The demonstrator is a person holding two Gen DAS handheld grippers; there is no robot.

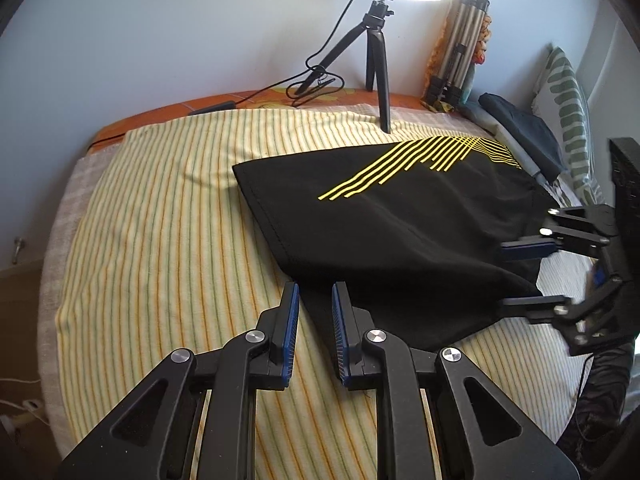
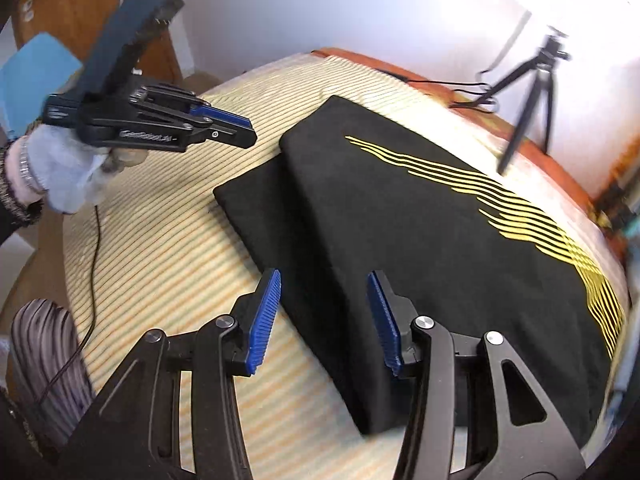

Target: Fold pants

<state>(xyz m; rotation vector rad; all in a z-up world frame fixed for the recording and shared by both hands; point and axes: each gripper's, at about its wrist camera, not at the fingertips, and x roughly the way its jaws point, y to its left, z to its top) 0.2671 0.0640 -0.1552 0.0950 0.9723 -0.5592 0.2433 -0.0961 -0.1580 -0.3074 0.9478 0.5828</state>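
Black pants (image 1: pixel 400 232) with yellow stripes lie folded flat on the striped bed cover (image 1: pixel 160 220). They also show in the right wrist view (image 2: pixel 420 232), one leg laid over the other. My left gripper (image 1: pixel 314 292) is open and empty, just above the near edge of the pants. In the right wrist view the left gripper (image 2: pixel 246 128) hovers above the bed left of the pants. My right gripper (image 2: pixel 324 280) is open and empty over the pants' near edge. In the left wrist view the right gripper (image 1: pixel 506 274) is open at the pants' right end.
A ring light on a black tripod (image 1: pixel 378 64) stands at the far side of the bed, its cable (image 1: pixel 316 80) trailing beside it. A folded silver tripod (image 1: pixel 460 48) leans on the wall. Dark clothes (image 1: pixel 520 128) and a pillow (image 1: pixel 568 112) lie far right.
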